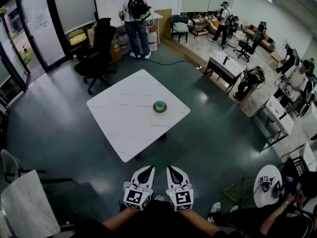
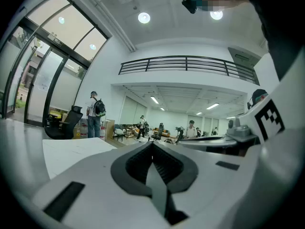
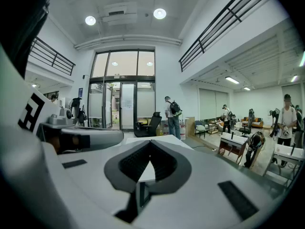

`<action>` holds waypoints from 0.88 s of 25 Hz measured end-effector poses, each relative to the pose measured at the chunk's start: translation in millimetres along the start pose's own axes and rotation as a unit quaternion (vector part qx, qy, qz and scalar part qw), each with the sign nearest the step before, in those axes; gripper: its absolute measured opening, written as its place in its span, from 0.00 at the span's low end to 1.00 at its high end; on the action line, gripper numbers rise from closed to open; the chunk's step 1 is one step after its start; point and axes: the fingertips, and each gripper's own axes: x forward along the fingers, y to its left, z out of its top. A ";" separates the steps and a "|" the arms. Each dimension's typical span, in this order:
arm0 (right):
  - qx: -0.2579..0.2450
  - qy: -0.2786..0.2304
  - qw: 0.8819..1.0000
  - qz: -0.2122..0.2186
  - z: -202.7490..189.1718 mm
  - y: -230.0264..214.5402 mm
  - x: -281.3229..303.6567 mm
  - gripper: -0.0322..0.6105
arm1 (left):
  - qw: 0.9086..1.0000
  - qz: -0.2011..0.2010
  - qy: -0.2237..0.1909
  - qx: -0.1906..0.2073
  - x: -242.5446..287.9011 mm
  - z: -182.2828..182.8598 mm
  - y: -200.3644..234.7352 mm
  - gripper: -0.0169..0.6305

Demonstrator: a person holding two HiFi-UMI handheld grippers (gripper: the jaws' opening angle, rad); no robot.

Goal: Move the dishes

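A small green dish point(image 1: 159, 106) sits on the white marble table point(image 1: 129, 118), toward its right corner. Both grippers are held close to the body, well short of the table's near corner. My left gripper point(image 1: 149, 168) has its jaws closed tip to tip with nothing between them; in the left gripper view the tips point(image 2: 152, 142) meet. My right gripper point(image 1: 171, 168) is also shut and empty, its tips point(image 3: 149, 142) touching in the right gripper view. The two grippers sit side by side. The dish does not show in either gripper view.
A black office chair point(image 1: 99, 48) stands beyond the table's far left. A person with a backpack point(image 1: 136, 14) stands at the back. Desks point(image 1: 225, 66) and several people are at the right. A white chair point(image 1: 27, 205) is at the near left; a seated person point(image 1: 277, 217) at the near right.
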 end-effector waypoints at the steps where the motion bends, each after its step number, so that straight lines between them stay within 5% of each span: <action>1: 0.004 0.003 1.000 -0.002 -4.2 -3.1 -3.3 0.08 | 1.000 0.001 0.000 0.000 -2.0 -0.5 -1.7 0.05; 13: 0.067 0.016 0.996 -0.048 -33.0 -42.2 -18.4 0.08 | 1.000 -0.016 0.024 -0.010 -1.1 -10.2 -10.7 0.05; 22: 0.057 0.037 0.995 -0.073 -37.5 -85.9 33.3 0.08 | 0.997 -0.036 0.047 -0.044 72.4 -27.4 29.1 0.05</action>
